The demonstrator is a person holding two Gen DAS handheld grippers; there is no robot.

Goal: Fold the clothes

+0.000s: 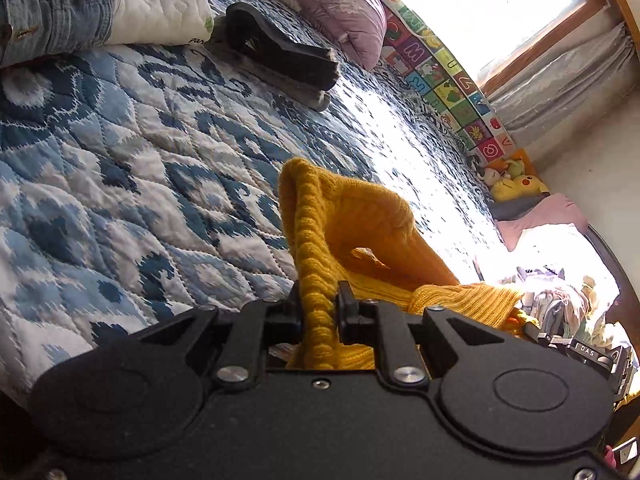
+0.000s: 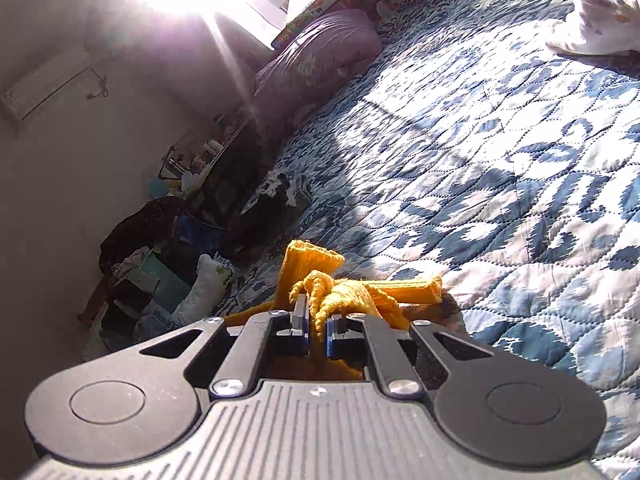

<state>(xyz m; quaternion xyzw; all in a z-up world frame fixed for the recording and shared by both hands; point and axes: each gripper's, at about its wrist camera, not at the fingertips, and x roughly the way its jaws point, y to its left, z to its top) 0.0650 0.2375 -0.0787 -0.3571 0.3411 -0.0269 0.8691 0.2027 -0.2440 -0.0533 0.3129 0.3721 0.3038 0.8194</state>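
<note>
Your left hand-held gripper [image 1: 319,308] is closed on a cable-knit edge of the yellow sweater [image 1: 352,216], which rises above the quilted blue bed [image 1: 120,160]. Your right hand-held gripper [image 2: 317,326] pinches a bunched, ribbed part of the same sweater, possibly a cuff. Folded dark clothes [image 1: 280,52] and a denim garment [image 1: 48,8] lie farther up the bed.

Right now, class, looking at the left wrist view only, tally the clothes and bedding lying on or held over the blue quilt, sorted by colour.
Mustard-yellow knitted sweater: 1
Faded blue denim garment: 1
Folded black garment: 1
White quilted pillow: 1
Lilac padded duvet: 1
Total: 5
</note>
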